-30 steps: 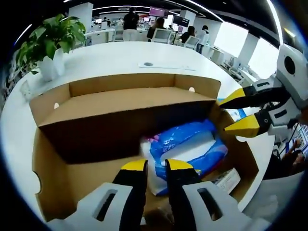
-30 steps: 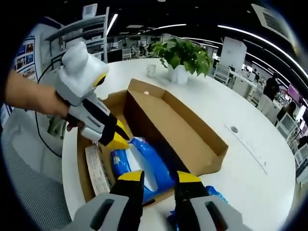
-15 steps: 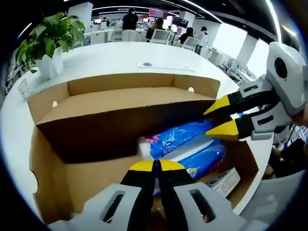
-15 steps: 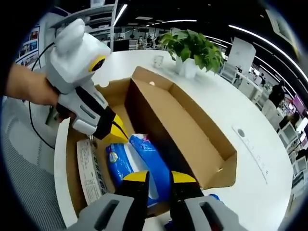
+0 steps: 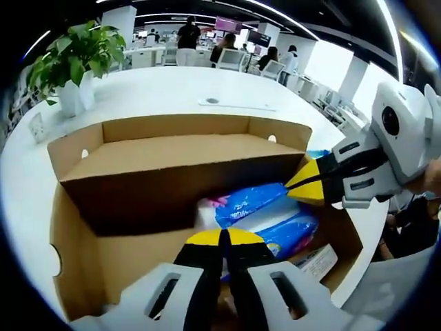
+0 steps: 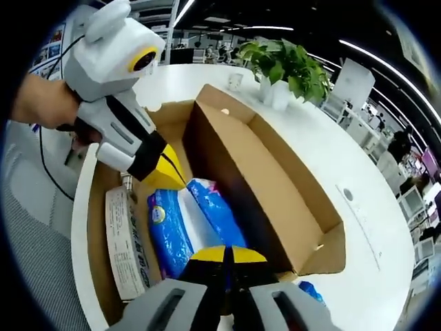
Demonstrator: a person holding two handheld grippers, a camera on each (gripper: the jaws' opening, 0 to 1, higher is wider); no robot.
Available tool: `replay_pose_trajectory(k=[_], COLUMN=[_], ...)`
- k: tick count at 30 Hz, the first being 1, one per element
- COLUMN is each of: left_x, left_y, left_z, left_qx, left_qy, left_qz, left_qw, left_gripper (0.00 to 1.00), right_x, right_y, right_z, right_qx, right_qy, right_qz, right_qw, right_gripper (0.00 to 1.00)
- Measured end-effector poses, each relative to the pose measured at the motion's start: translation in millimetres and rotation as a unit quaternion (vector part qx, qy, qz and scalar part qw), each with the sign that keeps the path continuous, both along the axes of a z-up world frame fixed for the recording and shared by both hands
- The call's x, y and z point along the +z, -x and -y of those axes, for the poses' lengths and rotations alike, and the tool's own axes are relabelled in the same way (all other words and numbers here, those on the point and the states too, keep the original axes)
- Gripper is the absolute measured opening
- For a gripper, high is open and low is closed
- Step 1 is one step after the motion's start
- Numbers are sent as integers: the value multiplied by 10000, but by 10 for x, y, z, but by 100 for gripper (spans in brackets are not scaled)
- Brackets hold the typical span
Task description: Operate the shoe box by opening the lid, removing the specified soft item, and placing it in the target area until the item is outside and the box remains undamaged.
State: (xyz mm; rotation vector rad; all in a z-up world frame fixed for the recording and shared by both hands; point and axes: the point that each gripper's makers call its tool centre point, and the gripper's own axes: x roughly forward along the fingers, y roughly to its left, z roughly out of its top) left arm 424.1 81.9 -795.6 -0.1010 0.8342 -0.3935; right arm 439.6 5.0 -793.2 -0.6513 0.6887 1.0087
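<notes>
The brown cardboard shoe box (image 5: 69, 227) (image 6: 96, 207) stands open on a white table, its lid (image 5: 172, 155) (image 6: 269, 179) swung back. A blue and white soft package (image 5: 265, 203) (image 6: 169, 231) lies inside. My left gripper (image 5: 220, 236) is shut on the package's near end; in the right gripper view the left gripper (image 6: 176, 181) comes in from the left, held by a hand (image 6: 38, 103). My right gripper (image 6: 224, 252) is shut on the opposite end, and in the left gripper view the right gripper (image 5: 301, 189) pinches the package's far right corner.
A white printed slip (image 5: 317, 261) (image 6: 124, 241) lies in the box beside the package. A potted plant (image 5: 72, 55) (image 6: 289, 65) stands on the table behind the box. Another blue pack (image 6: 310, 289) lies outside the box. A paper sheet (image 5: 238, 103) rests farther off.
Both grippers' jaws went from open to shut. The right gripper came in toward the package's corner and closed on it. The package's end has lifted slightly.
</notes>
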Motion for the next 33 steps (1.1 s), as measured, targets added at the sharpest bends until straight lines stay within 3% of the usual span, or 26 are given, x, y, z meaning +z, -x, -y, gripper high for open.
replay_pose_trajectory(k=[33], left_x=[650], left_y=[17], left_z=[-103], left_qx=[68], left_qy=[120], left_qz=[647], left_qw=[9978], left_gripper=[0], right_x=[627], right_y=[50], right_z=[-95], right_qx=[12], right_qy=[-579], right_qz=[378], right_qw=[9976], right_gripper=[0])
